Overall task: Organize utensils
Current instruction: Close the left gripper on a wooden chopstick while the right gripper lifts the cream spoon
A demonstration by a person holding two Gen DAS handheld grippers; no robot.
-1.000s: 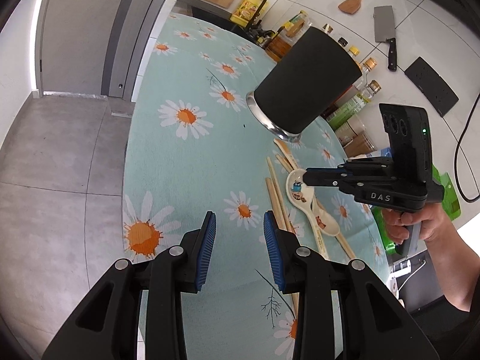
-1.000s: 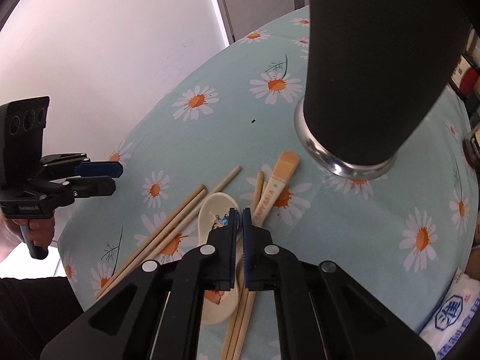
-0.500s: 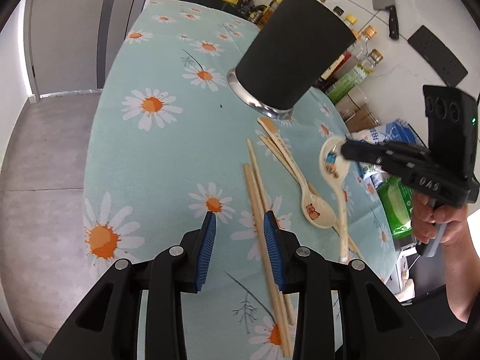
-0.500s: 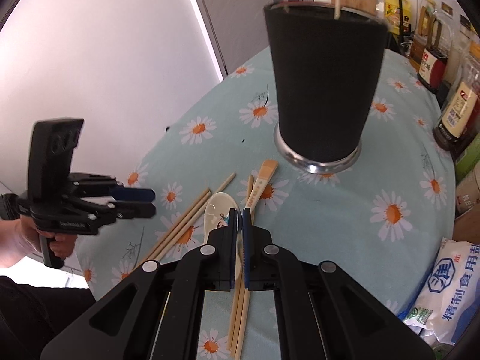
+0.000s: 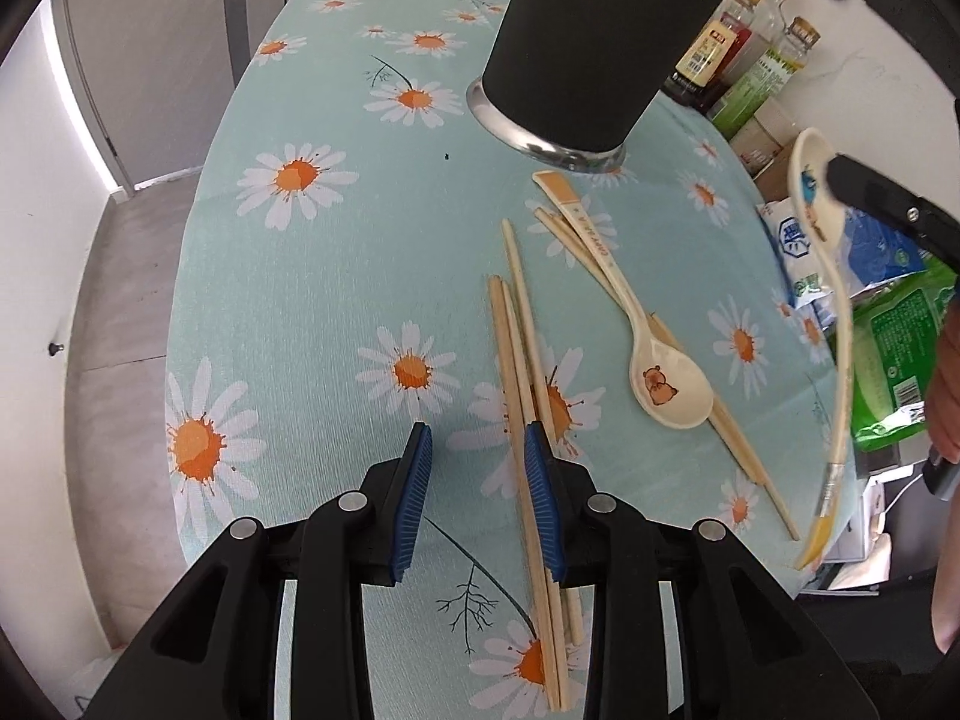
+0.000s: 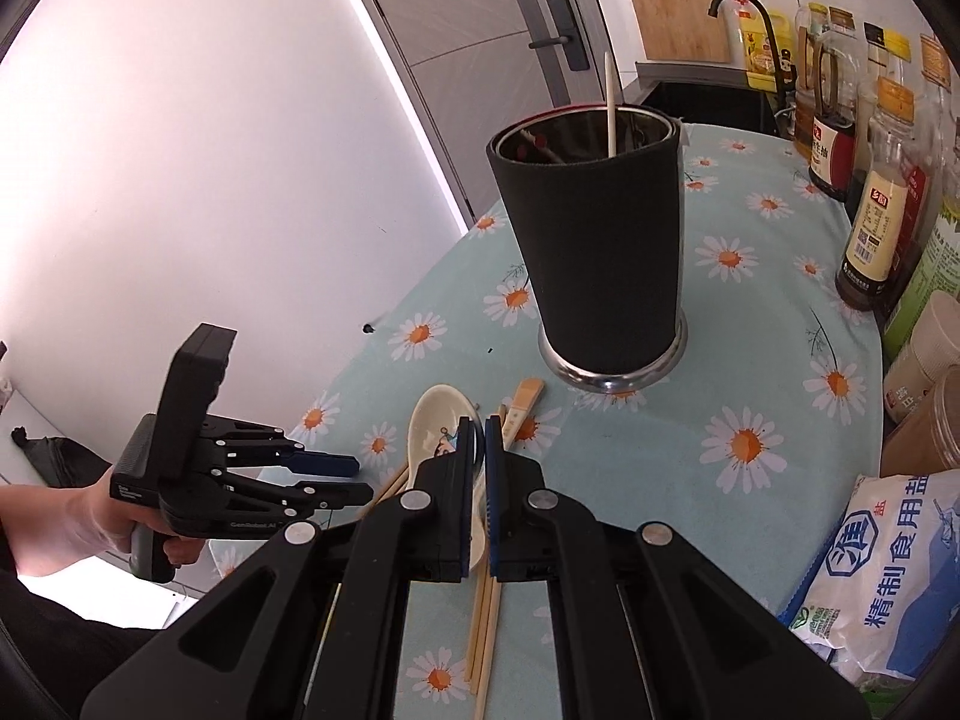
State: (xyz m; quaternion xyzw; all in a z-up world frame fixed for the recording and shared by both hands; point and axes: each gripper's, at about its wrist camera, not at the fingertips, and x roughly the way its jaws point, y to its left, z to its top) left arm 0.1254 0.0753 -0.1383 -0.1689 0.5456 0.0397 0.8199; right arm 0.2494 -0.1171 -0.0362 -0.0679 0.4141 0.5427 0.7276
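Worktop (image 5: 336, 276) under a daisy-print cloth fills the centre of both views. Black utensil holder (image 6: 591, 252) with a steel base stands upright on it, top centre in each frame; only the right wrist view looks into its mouth, where one pale stick (image 6: 610, 102) leans out. Bottles (image 6: 876, 228) line the right edge, salt bag (image 6: 888, 576) lower right. Left gripper (image 5: 477, 498), bottom centre of its own view, has its blue fingers (image 5: 414, 498) spread wide and holding nothing, low over loose chopsticks (image 5: 522, 384); the right view shows it at the left edge, off the cloth's rim. Right gripper (image 6: 478, 480) is clenched on a cream spoon (image 6: 435, 420) by its bowl. Only the left view, right edge, shows that spoon lifted clear of the cloth, handle hanging down to a yellow tip (image 5: 819, 534). A second spoon with a bear print (image 5: 666, 390) lies flat mid-right in that view, over another chopstick pair.
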